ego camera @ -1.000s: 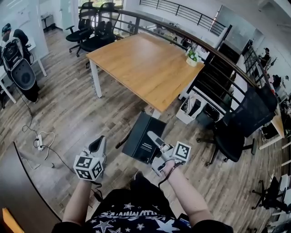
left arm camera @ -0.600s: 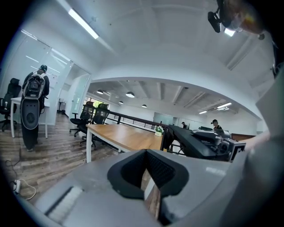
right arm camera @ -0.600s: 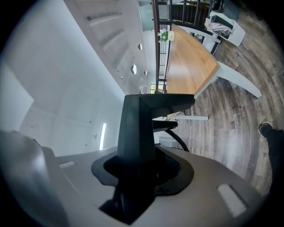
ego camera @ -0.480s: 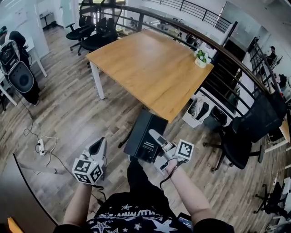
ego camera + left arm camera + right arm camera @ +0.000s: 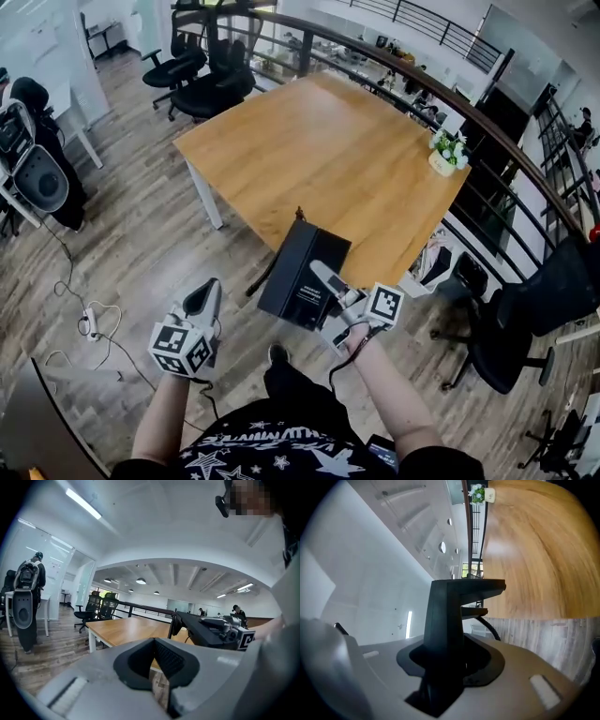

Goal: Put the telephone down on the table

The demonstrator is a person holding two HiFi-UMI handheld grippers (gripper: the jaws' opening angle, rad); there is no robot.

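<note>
A black telephone (image 5: 302, 274) with a coiled cord hangs in the air at the near corner of the wooden table (image 5: 309, 159). My right gripper (image 5: 323, 277) is shut on its side. In the right gripper view the telephone (image 5: 450, 620) stands between the jaws, with the tabletop (image 5: 534, 550) beyond it. My left gripper (image 5: 204, 298) is over the floor to the left, shut with nothing in it. The left gripper view shows its closed pads (image 5: 161, 660), with the telephone (image 5: 201, 630) off to its right and the table (image 5: 126, 627) ahead.
A small potted plant (image 5: 445, 155) stands at the table's far right corner. Beyond the table are office chairs (image 5: 202, 70), and a railing (image 5: 506, 178) runs along its right side. Another black chair (image 5: 534, 319) is at the right. A power strip with cable (image 5: 89, 323) lies on the floor.
The person has walked toward the table with both grippers. The table has drawn nearer, and the telephone now overlaps its near corner. Neither gripper's hold has changed.
</note>
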